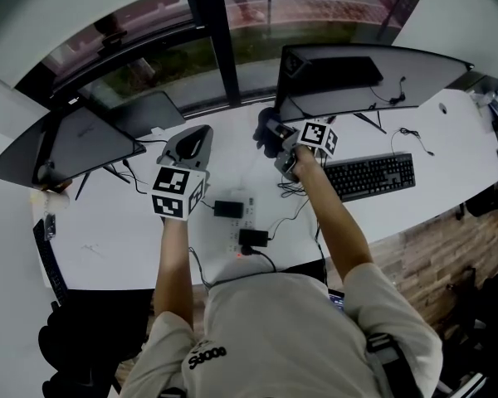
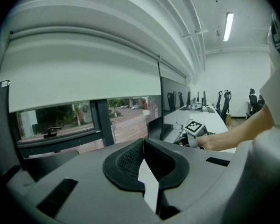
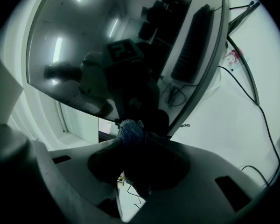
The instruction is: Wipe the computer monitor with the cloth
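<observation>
The right gripper (image 3: 133, 141) has its jaws clamped on a bunched dark-blue cloth (image 3: 130, 129), with the wide black computer monitor (image 3: 84, 41) just ahead of them; the wiping step seems about to begin. The left gripper (image 2: 143, 148) has its jaws pressed together on nothing. Next, the cloth likely needs light, even pressure against the screen in front of the jaws.

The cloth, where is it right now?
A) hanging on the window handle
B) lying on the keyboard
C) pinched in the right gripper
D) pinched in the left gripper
C: the right gripper view shows the bluish cloth pinched in the right gripper, near the monitor; the left gripper is shut on nothing.
</observation>
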A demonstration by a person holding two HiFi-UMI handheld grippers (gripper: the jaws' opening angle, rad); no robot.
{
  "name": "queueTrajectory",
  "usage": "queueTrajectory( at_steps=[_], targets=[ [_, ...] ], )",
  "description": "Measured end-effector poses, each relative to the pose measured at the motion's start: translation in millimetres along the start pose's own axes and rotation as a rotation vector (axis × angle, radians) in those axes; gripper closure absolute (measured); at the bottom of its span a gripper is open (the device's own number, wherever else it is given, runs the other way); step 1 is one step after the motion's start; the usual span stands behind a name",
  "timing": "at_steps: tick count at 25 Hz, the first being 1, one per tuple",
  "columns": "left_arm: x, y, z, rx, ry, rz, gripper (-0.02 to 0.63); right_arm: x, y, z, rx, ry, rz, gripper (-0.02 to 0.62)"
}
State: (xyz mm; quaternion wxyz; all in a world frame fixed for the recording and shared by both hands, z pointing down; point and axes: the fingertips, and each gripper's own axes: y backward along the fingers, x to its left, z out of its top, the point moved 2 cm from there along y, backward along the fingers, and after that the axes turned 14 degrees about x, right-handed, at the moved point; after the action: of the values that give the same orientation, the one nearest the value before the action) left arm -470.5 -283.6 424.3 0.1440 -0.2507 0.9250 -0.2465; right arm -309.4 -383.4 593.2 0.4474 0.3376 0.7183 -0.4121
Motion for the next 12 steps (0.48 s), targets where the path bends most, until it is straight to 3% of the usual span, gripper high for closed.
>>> queueTrajectory(
  at_steps=[9, 12],
  targets=[
    [-5.5, -9.0, -9.9, 0.041, 0.006, 0.002, 0.588, -41.7, -7.1, -10.7, 0.035, -0.011, -0.057, 0.486],
    [-9.3, -12.3, -13.4, 0.057, 0.011, 0.002, 0.588, -55.9, -9.4, -13.4, 0.035, -0.059, -0.061, 0.486]
  ],
)
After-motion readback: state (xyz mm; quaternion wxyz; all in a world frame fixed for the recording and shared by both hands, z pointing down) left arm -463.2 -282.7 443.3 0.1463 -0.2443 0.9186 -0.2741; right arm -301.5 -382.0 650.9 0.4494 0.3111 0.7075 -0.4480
